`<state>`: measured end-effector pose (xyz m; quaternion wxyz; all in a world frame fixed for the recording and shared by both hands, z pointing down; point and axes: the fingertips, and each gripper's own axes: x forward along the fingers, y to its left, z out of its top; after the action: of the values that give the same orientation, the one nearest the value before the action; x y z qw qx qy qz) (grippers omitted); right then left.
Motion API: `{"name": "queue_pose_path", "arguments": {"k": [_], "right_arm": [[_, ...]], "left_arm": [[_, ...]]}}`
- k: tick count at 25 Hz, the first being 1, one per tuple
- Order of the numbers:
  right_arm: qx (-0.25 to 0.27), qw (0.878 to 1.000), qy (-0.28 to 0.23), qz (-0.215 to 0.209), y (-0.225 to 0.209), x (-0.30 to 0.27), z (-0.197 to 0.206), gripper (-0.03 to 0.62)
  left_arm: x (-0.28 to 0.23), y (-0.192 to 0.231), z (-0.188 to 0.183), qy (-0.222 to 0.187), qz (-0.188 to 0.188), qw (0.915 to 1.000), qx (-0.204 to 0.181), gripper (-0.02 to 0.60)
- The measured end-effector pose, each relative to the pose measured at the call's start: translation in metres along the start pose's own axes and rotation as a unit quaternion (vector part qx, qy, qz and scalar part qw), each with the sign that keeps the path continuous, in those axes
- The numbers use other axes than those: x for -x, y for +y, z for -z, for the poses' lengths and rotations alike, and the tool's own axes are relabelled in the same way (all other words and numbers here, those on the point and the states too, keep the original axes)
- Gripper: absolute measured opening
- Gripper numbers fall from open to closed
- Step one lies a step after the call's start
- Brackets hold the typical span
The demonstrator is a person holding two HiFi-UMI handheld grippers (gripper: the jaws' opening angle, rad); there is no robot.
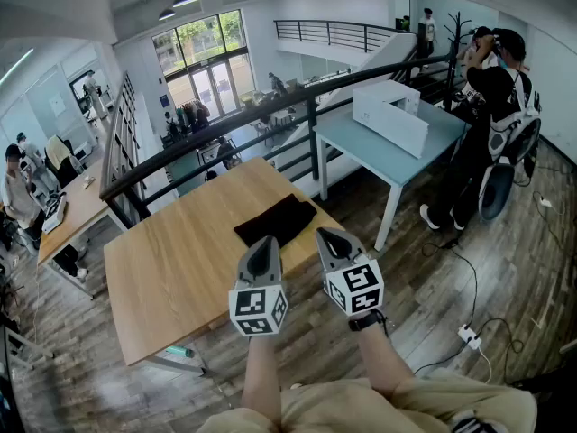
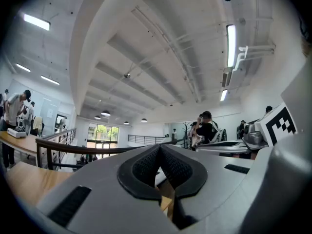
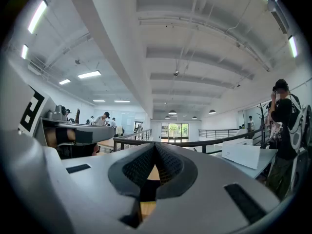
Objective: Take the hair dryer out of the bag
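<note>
Head view: black bag (image 1: 276,220) lying flat on wooden table (image 1: 171,269), untouched. Hair dryer unseen, presumably inside. Left gripper (image 1: 263,246) and right gripper (image 1: 332,240): jaws closed, empty, held just short of bag. Removal not begun.

From up on the person's head, one camera looks forward and steeply down over the wooden surface (image 1: 171,278), with the left claw (image 1: 263,246) and right claw (image 1: 332,240) near its lower middle. Each claw carries its own camera, set close behind its jaws and facing level toward the far railing (image 1: 216,138), so the jaws fill the lower picture. All three views share that railing, the far windows (image 1: 203,57) and the person in black (image 1: 496,97) at the right.
</note>
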<state>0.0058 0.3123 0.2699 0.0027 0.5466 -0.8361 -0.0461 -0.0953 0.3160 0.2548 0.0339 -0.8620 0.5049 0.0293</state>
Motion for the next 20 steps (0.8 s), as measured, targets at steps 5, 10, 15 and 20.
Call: {"name": "queue_pose_path", "arguments": {"k": [5, 10, 15, 20], "right_arm": [[0.000, 1.000, 0.001, -0.001, -0.005, 0.016, 0.001, 0.014], [-0.001, 1.000, 0.000, -0.005, -0.013, 0.032, 0.002, 0.014], [-0.027, 0.999, -0.027, -0.018, -0.025, 0.052, -0.006, 0.014], [-0.046, 0.997, -0.054, -0.035, -0.036, 0.070, -0.012, 0.014]], "left_arm": [[0.003, -0.021, -0.003, -0.005, 0.005, 1.0000, -0.001, 0.012], [0.003, -0.039, -0.004, -0.009, 0.005, 0.9999, 0.006, 0.012], [0.001, -0.065, -0.005, -0.014, 0.012, 0.9998, 0.007, 0.012], [0.001, -0.086, -0.006, -0.022, 0.009, 0.9997, 0.004, 0.012]]}}
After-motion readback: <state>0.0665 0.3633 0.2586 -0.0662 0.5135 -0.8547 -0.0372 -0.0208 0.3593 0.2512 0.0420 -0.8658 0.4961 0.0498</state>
